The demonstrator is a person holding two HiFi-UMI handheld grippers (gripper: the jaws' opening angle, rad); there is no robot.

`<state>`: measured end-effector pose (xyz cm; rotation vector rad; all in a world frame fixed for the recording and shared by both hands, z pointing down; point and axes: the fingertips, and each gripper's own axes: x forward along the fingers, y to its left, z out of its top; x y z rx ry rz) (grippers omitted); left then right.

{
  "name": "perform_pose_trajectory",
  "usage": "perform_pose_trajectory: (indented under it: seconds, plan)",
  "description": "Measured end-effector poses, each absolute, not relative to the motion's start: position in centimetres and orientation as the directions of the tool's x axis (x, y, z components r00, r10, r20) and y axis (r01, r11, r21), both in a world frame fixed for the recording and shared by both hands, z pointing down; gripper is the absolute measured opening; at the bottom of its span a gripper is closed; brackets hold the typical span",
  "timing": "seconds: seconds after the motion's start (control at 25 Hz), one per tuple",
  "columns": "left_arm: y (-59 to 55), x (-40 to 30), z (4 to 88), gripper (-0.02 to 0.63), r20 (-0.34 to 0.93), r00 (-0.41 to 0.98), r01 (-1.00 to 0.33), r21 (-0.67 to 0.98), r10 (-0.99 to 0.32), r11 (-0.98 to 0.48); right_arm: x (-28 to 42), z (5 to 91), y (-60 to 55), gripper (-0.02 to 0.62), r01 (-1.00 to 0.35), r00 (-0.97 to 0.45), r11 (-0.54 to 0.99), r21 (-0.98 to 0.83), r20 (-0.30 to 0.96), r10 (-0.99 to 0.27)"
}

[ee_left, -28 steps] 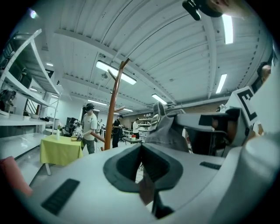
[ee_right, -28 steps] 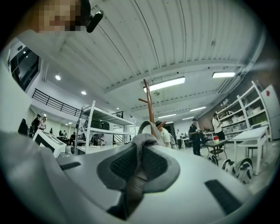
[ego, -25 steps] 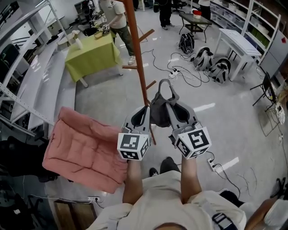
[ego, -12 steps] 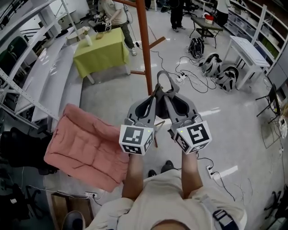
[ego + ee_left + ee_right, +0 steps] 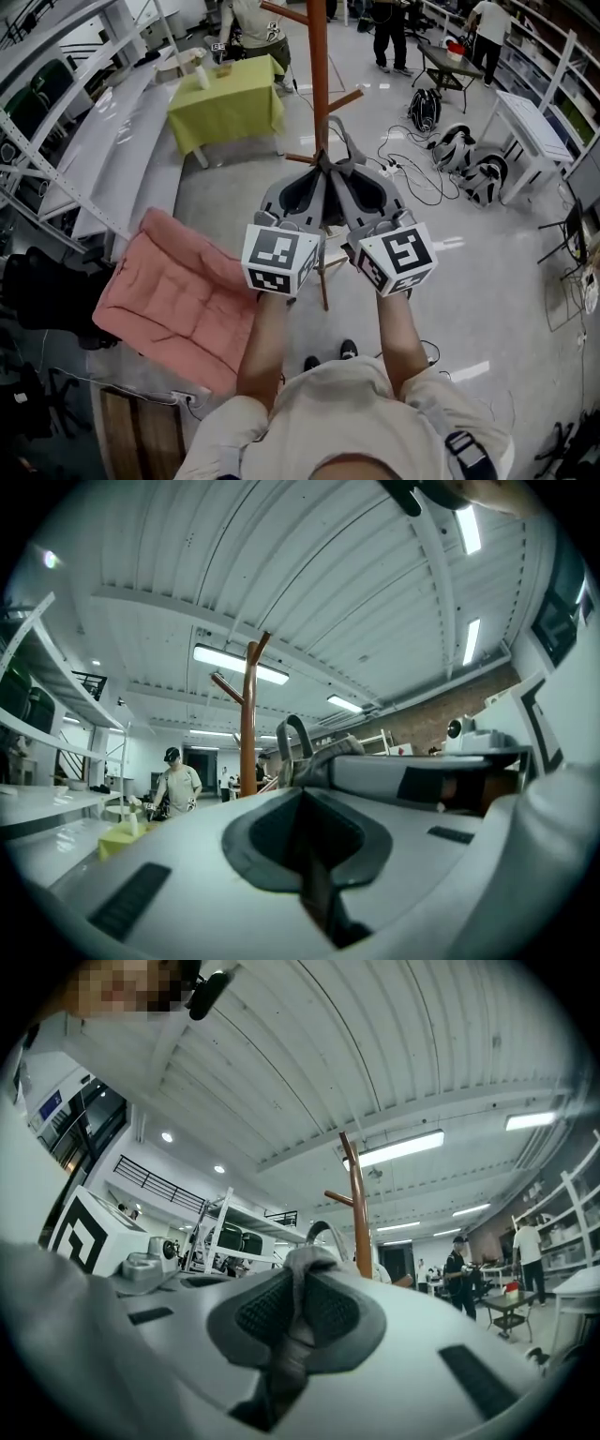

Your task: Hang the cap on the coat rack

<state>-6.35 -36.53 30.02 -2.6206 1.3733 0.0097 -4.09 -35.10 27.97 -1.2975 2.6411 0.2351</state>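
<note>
Both grippers are held up side by side in front of me with a grey cap (image 5: pixel 327 187) pinched between them. In the head view the left gripper (image 5: pixel 313 178) and the right gripper (image 5: pixel 343 178) are both shut on the cap's fabric, tips close together. The cap's strap loop (image 5: pixel 341 142) sticks up past the tips. The brown coat rack (image 5: pixel 319 80) stands just beyond, its pole rising behind the cap, with a peg (image 5: pixel 349 99) slanting right. From the left gripper view the rack (image 5: pixel 248 728) and loop (image 5: pixel 292 735) show ahead. Grey fabric (image 5: pixel 302 1316) sits between the pads in the right gripper view, the rack (image 5: pixel 360 1218) behind.
A pink cushion (image 5: pixel 173 300) lies on the floor at left. A green-covered table (image 5: pixel 225 103) stands beyond the rack with a person (image 5: pixel 251 23) behind it. Backpacks (image 5: pixel 469 169), cables (image 5: pixel 412 173), a white table (image 5: pixel 530 127) and metal shelving (image 5: pixel 75 122) surround the floor.
Both grippers have risen with the cap and moved closer to the rack's pole. The strap loop now overlaps the pole in the head view.
</note>
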Motion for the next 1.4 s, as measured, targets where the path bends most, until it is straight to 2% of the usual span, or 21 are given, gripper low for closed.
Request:
perform_pose_trajectory:
  seconds: [0.4,0.8,1.4]
  plan:
    - [-39.3,-6.8,26.0,0.006,-0.138,0.577,-0.816,-0.130,-0.805,-0.563,-4.7,23.9,-37.8,0.023,-0.769,-0.625,0.634,0.077,-0.299,-0.721]
    - [-41.0,-5.4,21.0,0.006,-0.147,0.588,-0.798,-0.267,-0.795,-0.541,-3.5,19.2,-39.3,0.023,-0.776,-0.608,0.624,0.093,-0.373,-0.701]
    - [-41.5,-3.7,14.2,0.006,-0.199,0.581,-0.794,-0.354,-0.790,-0.494,-1.8,12.5,-39.7,0.023,-0.783,-0.589,0.612,0.115,-0.455,-0.668]
